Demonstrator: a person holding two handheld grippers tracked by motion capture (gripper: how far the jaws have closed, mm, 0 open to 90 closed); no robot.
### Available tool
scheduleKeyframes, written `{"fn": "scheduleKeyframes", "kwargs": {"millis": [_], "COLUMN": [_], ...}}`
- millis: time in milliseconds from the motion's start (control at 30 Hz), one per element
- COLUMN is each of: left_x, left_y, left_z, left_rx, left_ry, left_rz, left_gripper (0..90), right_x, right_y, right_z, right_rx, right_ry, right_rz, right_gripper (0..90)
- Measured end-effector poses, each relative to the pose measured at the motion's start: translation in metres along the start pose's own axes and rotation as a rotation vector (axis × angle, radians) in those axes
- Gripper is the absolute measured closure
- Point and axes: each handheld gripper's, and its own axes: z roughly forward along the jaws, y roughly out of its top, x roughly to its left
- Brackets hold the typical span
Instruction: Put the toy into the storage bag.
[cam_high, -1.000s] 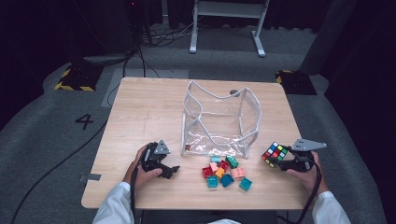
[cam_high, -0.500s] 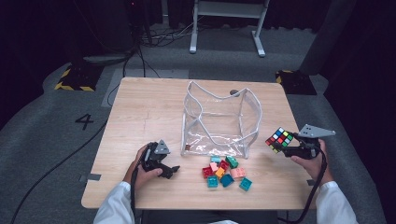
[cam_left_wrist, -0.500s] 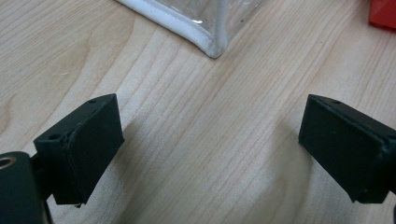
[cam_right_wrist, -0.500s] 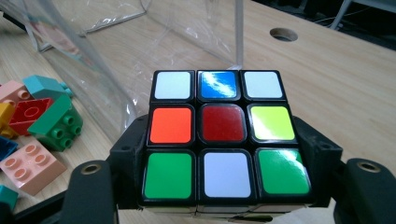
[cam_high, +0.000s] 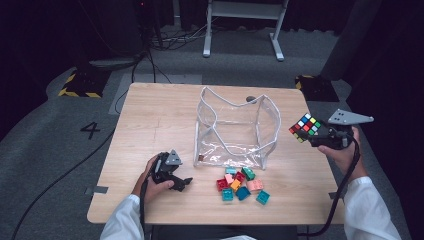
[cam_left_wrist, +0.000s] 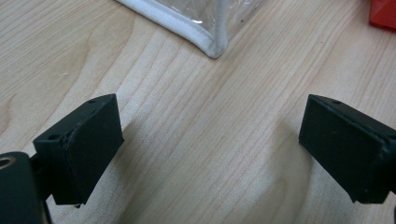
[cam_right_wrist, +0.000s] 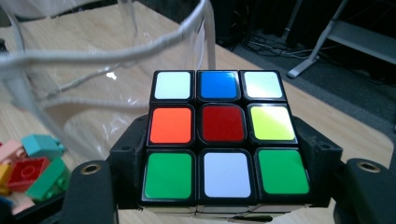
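Surface (cam_high: 150, 120) evenly lit from overhead, floor and room beyond its far edge falling to near black, soft short shadows under the jaws in the left gripper view, white glare on the cube's (cam_right_wrist: 223, 135) glossy stickers, clear bag (cam_right_wrist: 93, 70) and blocks (cam_right_wrist: 32, 163) behind it blurred, high view slightly soft

Cube (cam_right_wrist: 223, 137) top face — white/blue/white, orange/red/yellow, green/white/green on black; bag (cam_high: 235, 130) clear w/ white trim; bricks (cam_high: 241, 184) teal, red, pink, orange, green — table (cam_high: 150, 120) pale woodgrain.
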Motion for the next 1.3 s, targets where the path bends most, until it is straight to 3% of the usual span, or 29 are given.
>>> {"fn": "scheduleKeyframes", "kwargs": {"millis": [400, 533, 633, 900, 1300], "left_x": [0.0, 0.0, 0.0, 0.0, 0.0], "left_y": [0.0, 0.0, 0.0, 0.0, 0.0], "left_z": [0.0, 0.0, 0.0, 0.0, 0.0], "left_rx": [0.0, 0.0, 0.0, 0.0, 0.001], "left_ry": [0.003, 0.003, 0.004, 0.004, 0.004], "left_rz": [-0.004, -0.003, 0.002, 0.002, 0.001], "left_gripper": [6.0, 6.0, 6.0, 6.0, 6.0], "right_x": [0.002, 0.008, 0.013, 0.027, 0.045], "right_y": [0.051, 0.073, 0.083, 0.101, 0.11], "right_z": [0.004, 0.009, 0.013, 0.03, 0.062], "right_rx": [-0.036, -0.047, -0.057, -0.06, -0.015], "right_ry": [-0.014, 0.006, 0.015, 0.065, 0.157], "right_rz": [-0.04, -0.08, -0.081, -0.107, -0.17], "right_gripper": [34.1, 34.1, 34.1, 34.1, 34.0]}}
